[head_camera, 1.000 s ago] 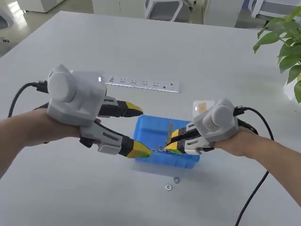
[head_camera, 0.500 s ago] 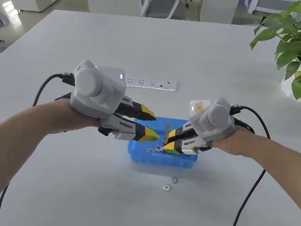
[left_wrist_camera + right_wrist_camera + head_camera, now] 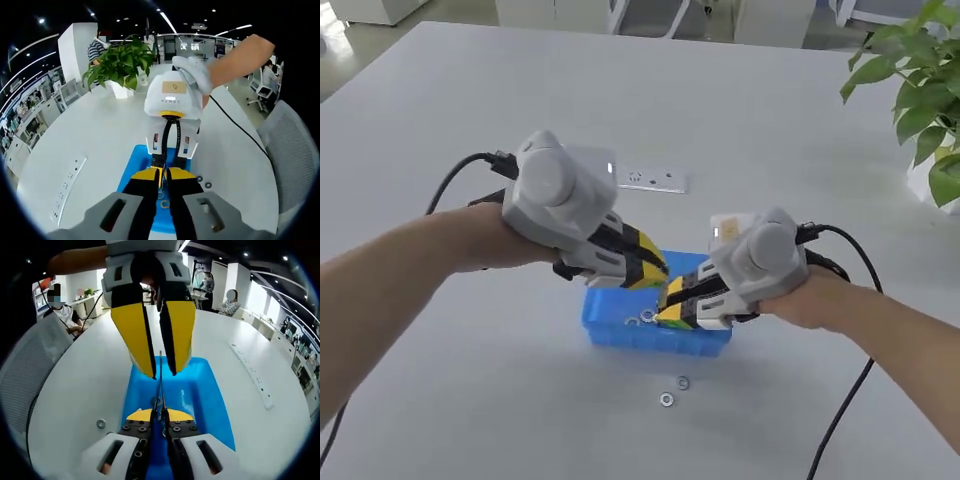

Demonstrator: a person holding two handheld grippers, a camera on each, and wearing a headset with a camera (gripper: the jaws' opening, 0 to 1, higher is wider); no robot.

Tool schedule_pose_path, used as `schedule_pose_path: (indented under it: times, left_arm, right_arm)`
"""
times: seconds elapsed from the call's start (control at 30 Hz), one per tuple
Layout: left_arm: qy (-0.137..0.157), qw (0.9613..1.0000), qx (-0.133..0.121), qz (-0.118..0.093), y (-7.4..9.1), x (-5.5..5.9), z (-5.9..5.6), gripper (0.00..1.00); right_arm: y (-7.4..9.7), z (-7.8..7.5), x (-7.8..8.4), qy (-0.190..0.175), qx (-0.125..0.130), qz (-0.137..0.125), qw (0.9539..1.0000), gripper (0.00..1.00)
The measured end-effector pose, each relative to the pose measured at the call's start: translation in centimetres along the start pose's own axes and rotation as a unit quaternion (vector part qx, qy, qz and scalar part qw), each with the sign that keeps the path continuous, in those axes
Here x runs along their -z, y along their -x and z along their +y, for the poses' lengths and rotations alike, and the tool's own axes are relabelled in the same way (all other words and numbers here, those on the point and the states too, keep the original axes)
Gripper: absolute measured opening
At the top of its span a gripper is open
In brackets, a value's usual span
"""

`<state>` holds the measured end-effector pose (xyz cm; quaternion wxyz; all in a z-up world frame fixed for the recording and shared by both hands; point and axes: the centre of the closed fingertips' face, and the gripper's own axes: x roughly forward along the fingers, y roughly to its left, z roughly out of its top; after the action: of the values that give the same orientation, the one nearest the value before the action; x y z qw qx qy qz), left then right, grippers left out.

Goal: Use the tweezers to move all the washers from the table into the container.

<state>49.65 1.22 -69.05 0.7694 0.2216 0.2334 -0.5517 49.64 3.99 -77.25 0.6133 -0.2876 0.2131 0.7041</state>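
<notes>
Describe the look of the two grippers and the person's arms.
The left gripper and right gripper have pale grey bodies with rounded housings, black jaws tipped yellow, and a black cable running from each. The right carries a tan label. Forearms bare, no sleeves.

Your head view looks down and forward over the surface (image 3: 440, 120). Left gripper view and right gripper view sit low, close in, facing each other across the blue container (image 3: 620, 338). All three share it.

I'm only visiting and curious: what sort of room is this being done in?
Probably an open-plan office: a big white table with a power strip, a potted plant and a mesh office chair nearby.
</notes>
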Motion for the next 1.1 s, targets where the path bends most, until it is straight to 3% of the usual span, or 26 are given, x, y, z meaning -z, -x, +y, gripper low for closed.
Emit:
schedule_pose_path:
  times: [0.57,1.1]
  left_arm:
    - [-0.015,0.9998,0.008,0.004,-0.2,0.0,-0.4,0.06]
    - [-0.019,0.9998,0.000,-0.007,0.9,-1.7,-0.6,0.05]
  right_arm:
    - [0.3,0.0,0.0,-0.003,0.007,0.006,1.0000,0.11]
    - [1.6,0.1,-1.0,-0.006,0.019,0.002,0.9998,0.16]
